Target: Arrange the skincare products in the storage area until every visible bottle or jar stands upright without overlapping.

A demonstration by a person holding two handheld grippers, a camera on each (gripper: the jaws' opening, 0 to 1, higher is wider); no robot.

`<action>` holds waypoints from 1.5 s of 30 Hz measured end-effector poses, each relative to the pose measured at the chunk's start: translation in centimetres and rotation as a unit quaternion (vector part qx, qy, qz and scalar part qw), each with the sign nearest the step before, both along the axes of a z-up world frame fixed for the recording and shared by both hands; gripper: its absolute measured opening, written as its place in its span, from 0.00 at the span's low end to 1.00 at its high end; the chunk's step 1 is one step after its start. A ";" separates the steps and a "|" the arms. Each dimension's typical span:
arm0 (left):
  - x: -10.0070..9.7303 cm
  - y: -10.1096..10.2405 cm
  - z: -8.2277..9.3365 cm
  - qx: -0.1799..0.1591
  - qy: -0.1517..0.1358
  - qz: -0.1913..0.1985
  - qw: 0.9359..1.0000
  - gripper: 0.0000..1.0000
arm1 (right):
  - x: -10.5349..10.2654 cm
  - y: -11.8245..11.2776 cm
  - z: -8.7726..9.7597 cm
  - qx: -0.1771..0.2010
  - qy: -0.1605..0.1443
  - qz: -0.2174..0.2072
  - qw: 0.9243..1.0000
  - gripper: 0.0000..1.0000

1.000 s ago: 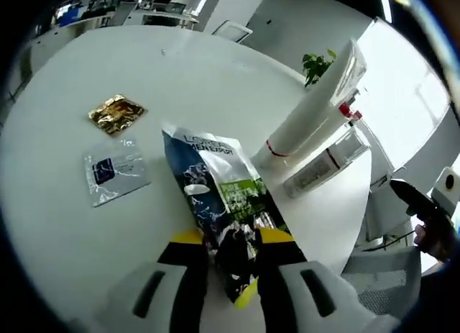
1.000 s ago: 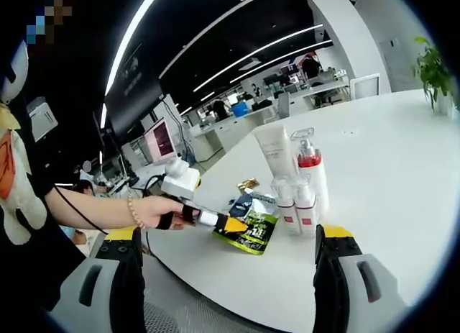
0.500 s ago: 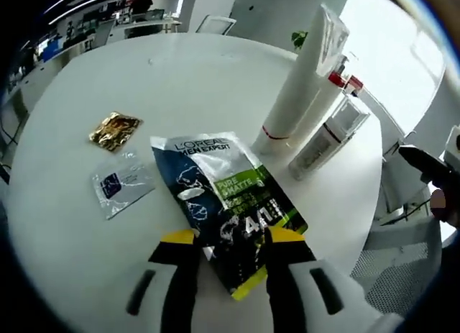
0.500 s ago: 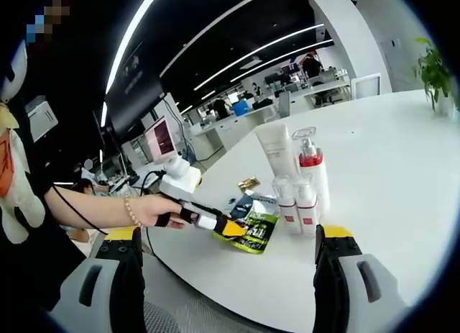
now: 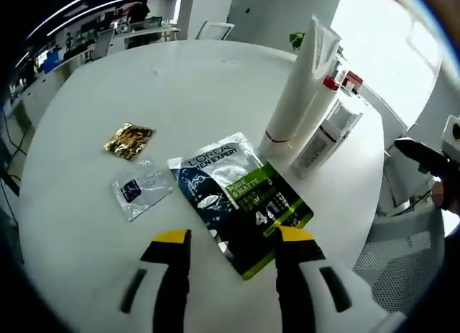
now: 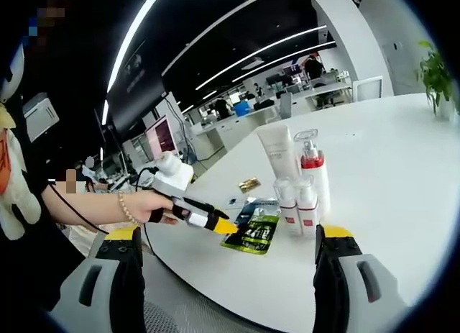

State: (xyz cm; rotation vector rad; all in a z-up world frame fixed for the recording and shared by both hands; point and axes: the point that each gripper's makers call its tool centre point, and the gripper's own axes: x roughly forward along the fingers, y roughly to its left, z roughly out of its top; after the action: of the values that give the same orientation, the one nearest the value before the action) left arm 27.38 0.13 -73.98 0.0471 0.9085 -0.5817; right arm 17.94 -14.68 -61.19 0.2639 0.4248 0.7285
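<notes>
Open office with dark ceiling, long strip lights (image 6: 237, 60), distant desks, potted plant (image 6: 435, 78), bright window (image 5: 381, 24).

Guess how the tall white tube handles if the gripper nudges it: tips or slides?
Probably tips: the tall white tube stands cap-down on a narrow base, tall above it. It would likely fall against the pump bottle beside it. Looks light, so a low push might slide it instead.

The flat sachet (image 5: 241, 203) reads "L'OREAL MEN EXPERT" and "41".
</notes>
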 end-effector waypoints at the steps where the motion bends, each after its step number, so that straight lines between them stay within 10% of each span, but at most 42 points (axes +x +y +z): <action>1: -0.4 0.1 0.6 0.000 -0.005 0.001 1.000 0.43 | 0.0 0.0 0.0 -0.001 -0.001 0.002 1.000 1.00; 10: -1.4 0.0 4.3 -0.061 -0.057 -0.009 0.996 0.77 | 0.6 0.4 0.5 0.004 -0.010 0.009 1.000 1.00; 16: -3.4 1.3 5.0 -0.073 -0.035 -0.001 0.997 0.91 | 0.7 1.8 0.5 0.012 -0.014 0.021 1.000 1.00; 45: -9.6 10.7 11.0 -0.138 -0.120 0.140 0.973 0.99 | 1.0 1.4 0.6 0.013 -0.025 0.003 1.000 1.00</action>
State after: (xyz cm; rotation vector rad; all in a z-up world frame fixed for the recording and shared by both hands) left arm 17.82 10.87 -62.97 -0.2536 0.5792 -0.4240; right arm 18.96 -13.27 -60.54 0.2681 0.3683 0.7447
